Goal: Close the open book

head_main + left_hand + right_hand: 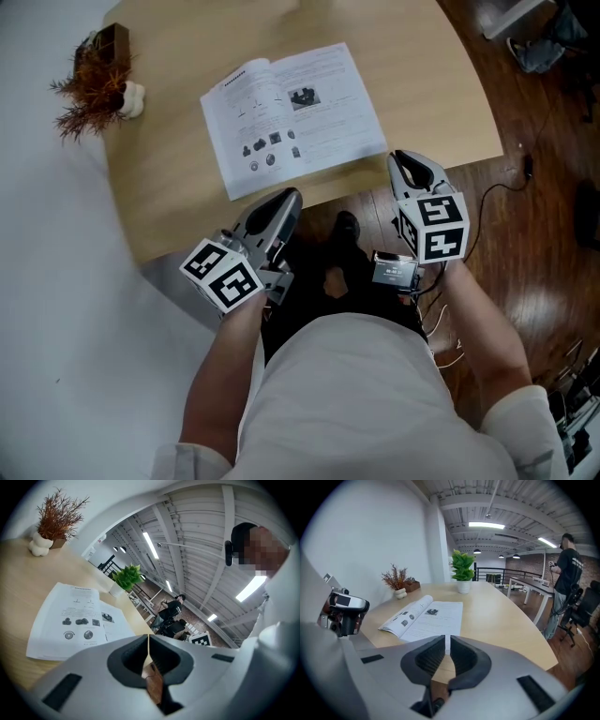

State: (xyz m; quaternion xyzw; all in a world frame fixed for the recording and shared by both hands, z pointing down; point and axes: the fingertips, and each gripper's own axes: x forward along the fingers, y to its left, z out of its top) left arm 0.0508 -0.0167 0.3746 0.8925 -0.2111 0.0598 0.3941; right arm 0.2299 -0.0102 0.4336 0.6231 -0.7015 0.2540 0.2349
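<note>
Your left gripper [286, 199] and right gripper [401, 159] are both hovering at the table's [427, 84] near edge, jaws pressed together on nothing; the book [295, 117] is lying open just inside that edge, a dried plant [94, 80] sitting by the left edge

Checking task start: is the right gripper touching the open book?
Apart. The right gripper view shows bare table between the right gripper and the book.
</note>
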